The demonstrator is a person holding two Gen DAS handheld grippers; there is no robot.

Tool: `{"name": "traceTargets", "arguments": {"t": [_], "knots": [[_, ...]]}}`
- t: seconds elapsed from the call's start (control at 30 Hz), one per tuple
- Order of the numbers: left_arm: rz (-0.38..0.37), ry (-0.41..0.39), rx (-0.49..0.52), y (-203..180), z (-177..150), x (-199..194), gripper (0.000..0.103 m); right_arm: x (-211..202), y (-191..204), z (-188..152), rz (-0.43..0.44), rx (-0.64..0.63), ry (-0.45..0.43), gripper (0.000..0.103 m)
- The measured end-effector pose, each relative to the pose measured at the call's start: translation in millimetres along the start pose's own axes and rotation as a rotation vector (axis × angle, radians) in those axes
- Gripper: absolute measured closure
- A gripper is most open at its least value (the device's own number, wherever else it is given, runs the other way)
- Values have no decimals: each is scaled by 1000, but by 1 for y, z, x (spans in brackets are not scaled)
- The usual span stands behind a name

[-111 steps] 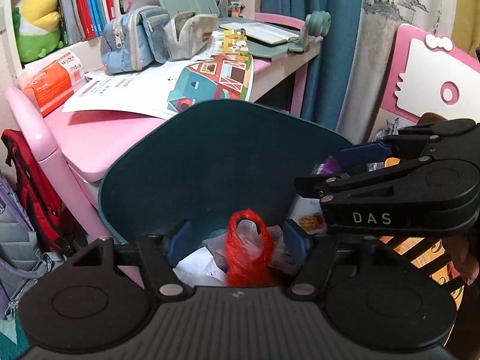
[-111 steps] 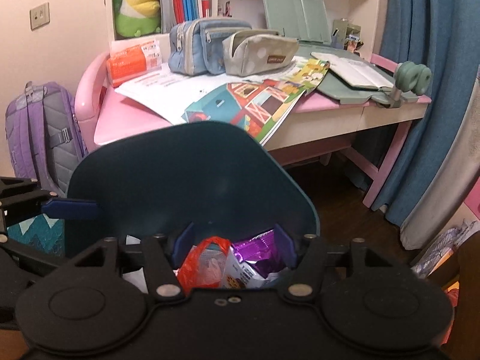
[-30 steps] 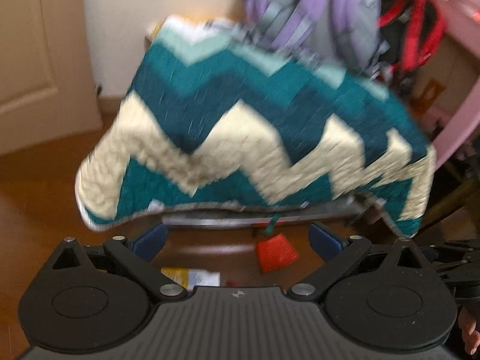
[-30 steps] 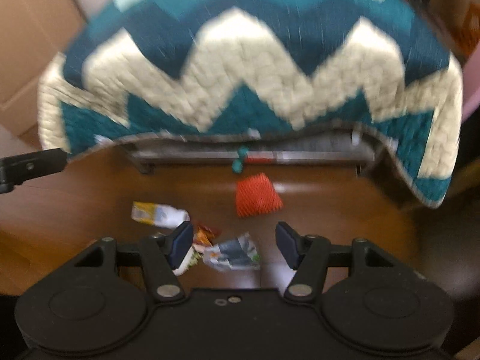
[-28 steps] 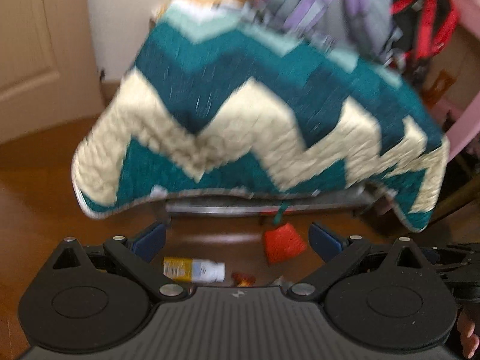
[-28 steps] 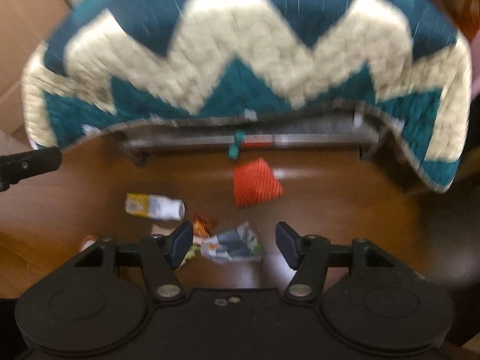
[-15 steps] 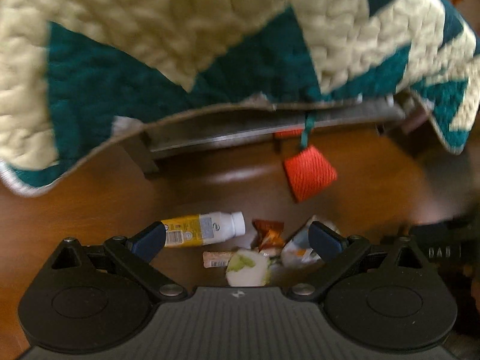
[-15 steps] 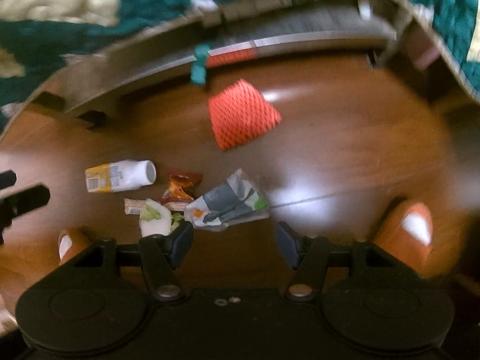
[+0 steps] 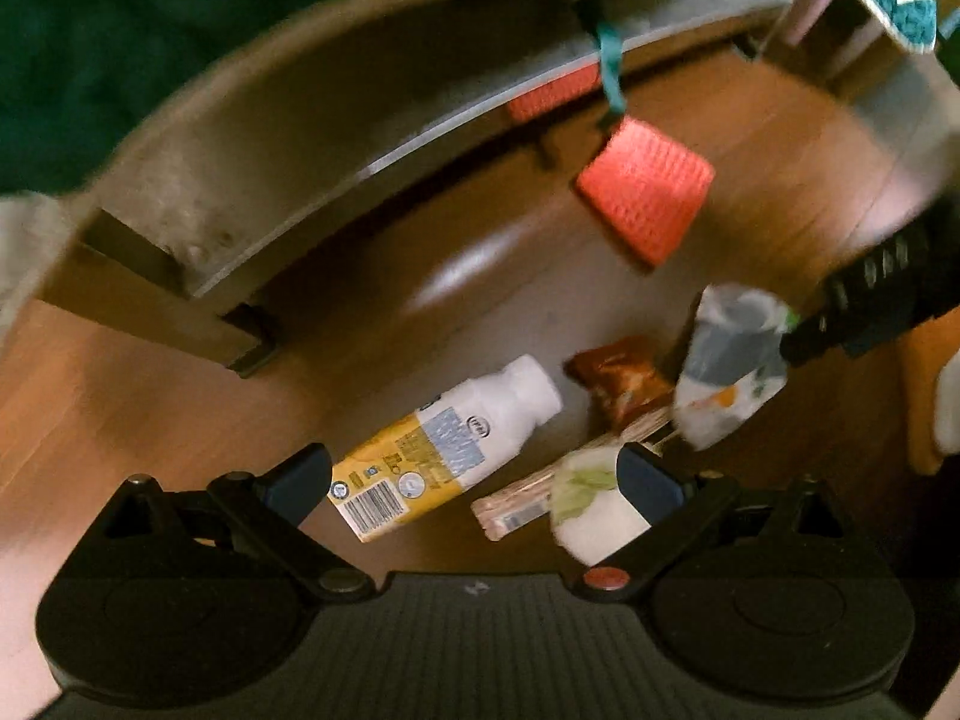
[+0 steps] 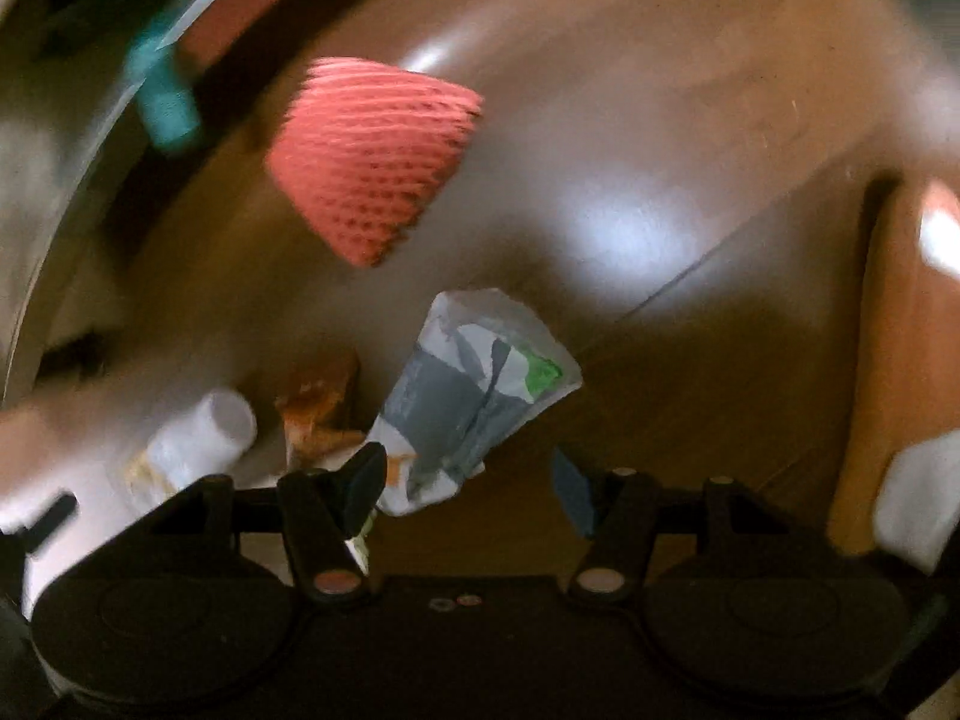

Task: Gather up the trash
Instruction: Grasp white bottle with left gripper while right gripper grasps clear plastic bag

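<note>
- The left gripper (image 9: 474,477) has its fingers spread wide with nothing between the pads. The yellow-and-white drink bottle (image 9: 447,450) lies on its side on the wooden floor (image 9: 120,384) just ahead of the left finger, cap pointing up and right. As I judge it, the round body could roll or skid away if only one pad meets it.
- Just beside the bottle's base sit a flat tan wrapper (image 9: 522,501) and a pale green-and-white packet (image 9: 591,507), the packet partly behind the right finger. A closing grip aimed at the bottle might catch these instead.
- The small orange-brown wrapper (image 9: 618,381) lies beyond them, close to the bottle's cap.
- The right gripper (image 10: 465,489) is also spread and empty. The crumpled grey-and-white bag (image 10: 474,390) lies just ahead, its lower end near the left finger; thin film may slip out.
- The red foam fruit net (image 10: 375,156) lies further off, near the bench (image 9: 288,168); motion blur makes aim uncertain.
</note>
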State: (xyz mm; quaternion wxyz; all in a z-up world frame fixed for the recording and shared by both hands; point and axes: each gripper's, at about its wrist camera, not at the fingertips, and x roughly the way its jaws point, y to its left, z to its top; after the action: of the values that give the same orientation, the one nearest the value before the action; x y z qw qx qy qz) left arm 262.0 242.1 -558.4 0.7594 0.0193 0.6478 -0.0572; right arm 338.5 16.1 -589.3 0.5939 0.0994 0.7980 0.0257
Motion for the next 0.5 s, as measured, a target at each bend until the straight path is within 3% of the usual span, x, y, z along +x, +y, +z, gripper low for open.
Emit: {"name": "traceTargets", "arguments": {"t": [0.2, 0.4, 0.5], "knots": [[3, 32, 106, 7, -1, 39, 2, 22, -3, 10, -28, 55, 24, 43], [-22, 50, 118, 11, 3, 65, 3, 36, -3, 15, -44, 52, 11, 45], [-39, 66, 116, 9, 2, 73, 11, 45, -4, 16, -34, 54, 21, 45]]}}
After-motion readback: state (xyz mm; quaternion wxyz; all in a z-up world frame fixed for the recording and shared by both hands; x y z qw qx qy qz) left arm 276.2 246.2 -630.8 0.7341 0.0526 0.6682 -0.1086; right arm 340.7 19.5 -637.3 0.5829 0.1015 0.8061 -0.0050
